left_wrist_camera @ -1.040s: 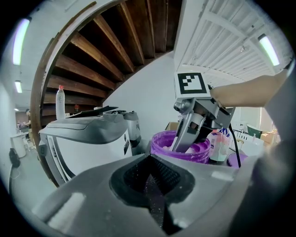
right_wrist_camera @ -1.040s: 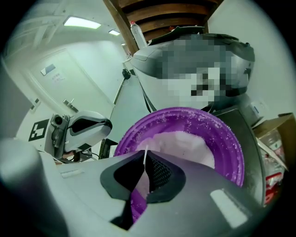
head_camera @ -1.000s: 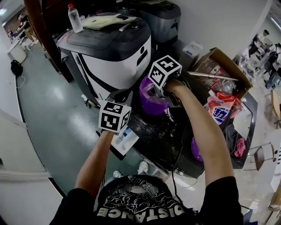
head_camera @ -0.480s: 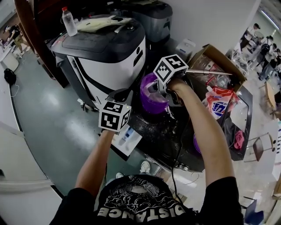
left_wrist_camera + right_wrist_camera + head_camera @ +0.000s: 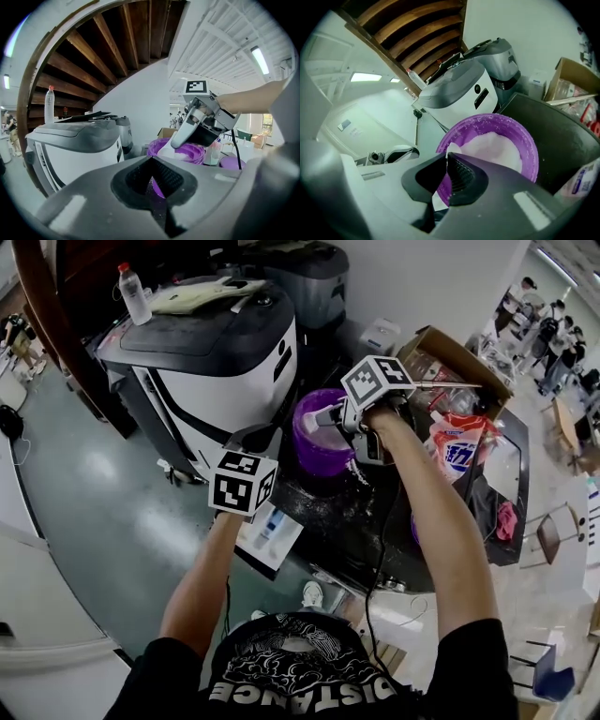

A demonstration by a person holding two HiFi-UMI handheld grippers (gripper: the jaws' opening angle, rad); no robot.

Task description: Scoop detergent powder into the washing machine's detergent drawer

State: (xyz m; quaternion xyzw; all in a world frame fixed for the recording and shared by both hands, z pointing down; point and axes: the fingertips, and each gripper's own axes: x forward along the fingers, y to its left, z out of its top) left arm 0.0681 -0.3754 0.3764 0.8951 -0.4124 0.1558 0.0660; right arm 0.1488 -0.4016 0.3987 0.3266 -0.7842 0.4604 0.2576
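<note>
A purple tub (image 5: pixel 319 442) of white detergent powder (image 5: pixel 492 147) stands on the dark washing machine top (image 5: pixel 352 521). My right gripper (image 5: pixel 325 415) hovers over the tub, shut on a white scoop (image 5: pixel 185 133) whose end dips toward the powder. The scoop's handle (image 5: pixel 452 151) shows in the slit between its jaws. My left gripper (image 5: pixel 267 435) sits just left of the tub with its jaws drawn together. A strip of purple shows between them (image 5: pixel 157 187); whether they pinch the tub is unclear. The pulled-out white detergent drawer (image 5: pixel 267 532) lies below the left gripper.
A grey-and-white washer (image 5: pixel 216 352) with a plastic bottle (image 5: pixel 134 292) on top stands behind left. A cardboard box (image 5: pixel 450 362) and a red-and-white detergent bag (image 5: pixel 455 451) sit to the right. A purple lid (image 5: pixel 234 162) lies beside the tub. Spilt powder dusts the machine top.
My right gripper has shifted a little to the right over the tub with the scoop. The left gripper has stayed beside the tub.
</note>
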